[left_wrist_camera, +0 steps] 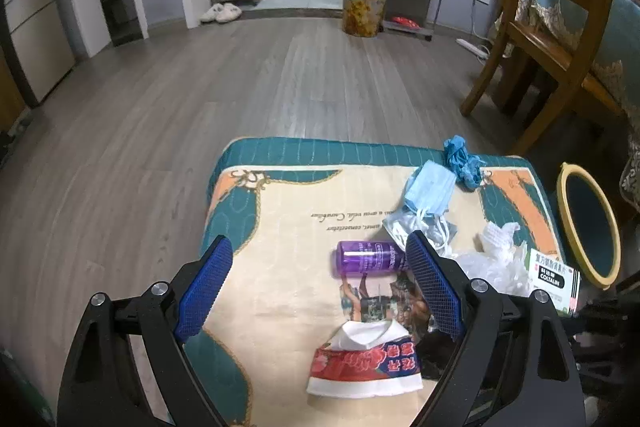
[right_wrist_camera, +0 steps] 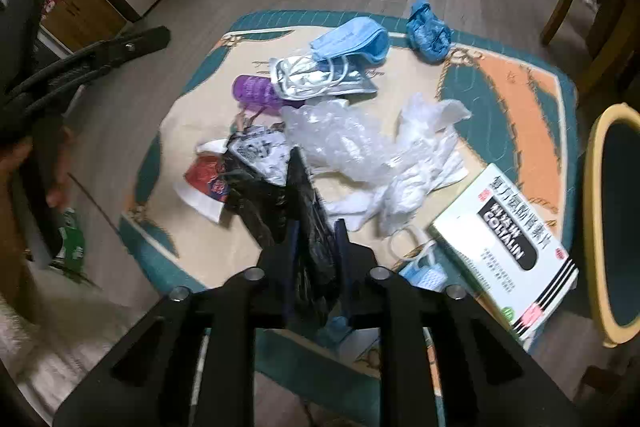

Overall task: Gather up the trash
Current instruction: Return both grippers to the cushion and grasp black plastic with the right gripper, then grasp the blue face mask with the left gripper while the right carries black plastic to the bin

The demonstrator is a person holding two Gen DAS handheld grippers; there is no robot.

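- The right gripper (right_wrist_camera: 316, 227) sits nearest its camera, its jaws pinched narrow on a black plastic bag (right_wrist_camera: 260, 195) that drapes over the middle of the cushion (right_wrist_camera: 520, 83).
- The left gripper (left_wrist_camera: 320, 283) hangs above the same cushion with its blue pads (left_wrist_camera: 204, 287) spread wide and nothing between them.
- A red and white tissue pack (left_wrist_camera: 364, 363) lies below the left gripper, a purple bottle (left_wrist_camera: 368, 258) just beyond it.
- Blue face masks (left_wrist_camera: 430, 187) rest on a clear packet, near a crumpled blue glove (left_wrist_camera: 462, 159) at the far edge.
- Clear plastic wrap (right_wrist_camera: 340, 139) and white tissue lie beside a white medicine box (right_wrist_camera: 508, 247).
- A round yellow-rimmed bin (left_wrist_camera: 568, 211) stands just right of the cushion.
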